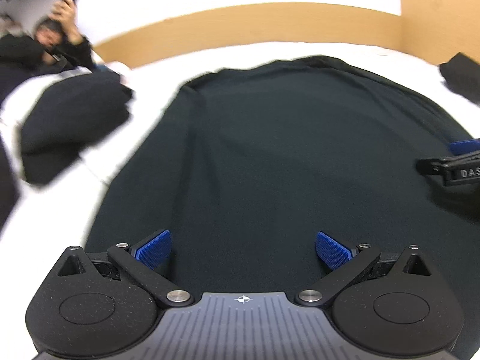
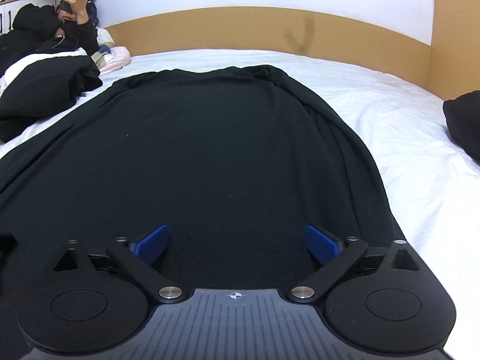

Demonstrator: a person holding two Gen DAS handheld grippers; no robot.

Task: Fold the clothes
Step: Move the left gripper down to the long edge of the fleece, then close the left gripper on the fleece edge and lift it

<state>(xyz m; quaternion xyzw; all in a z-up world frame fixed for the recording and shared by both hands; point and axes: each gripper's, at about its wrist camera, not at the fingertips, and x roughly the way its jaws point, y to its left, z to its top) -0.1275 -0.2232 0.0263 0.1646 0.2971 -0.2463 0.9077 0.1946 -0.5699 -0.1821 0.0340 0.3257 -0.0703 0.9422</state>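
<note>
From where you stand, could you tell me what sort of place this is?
Most likely a bedroom: a bed with a white sheet and a wooden headboard, a black garment spread on it, and a person lying at the far end.

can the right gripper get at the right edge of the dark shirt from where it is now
Probably yes: the right gripper is open over the dark shirt, and its bunched right edge lies uncovered on the white sheet.

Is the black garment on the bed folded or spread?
Mostly spread: the garment lies flat across the sheet, with only its right edge bunched in folds.
</note>
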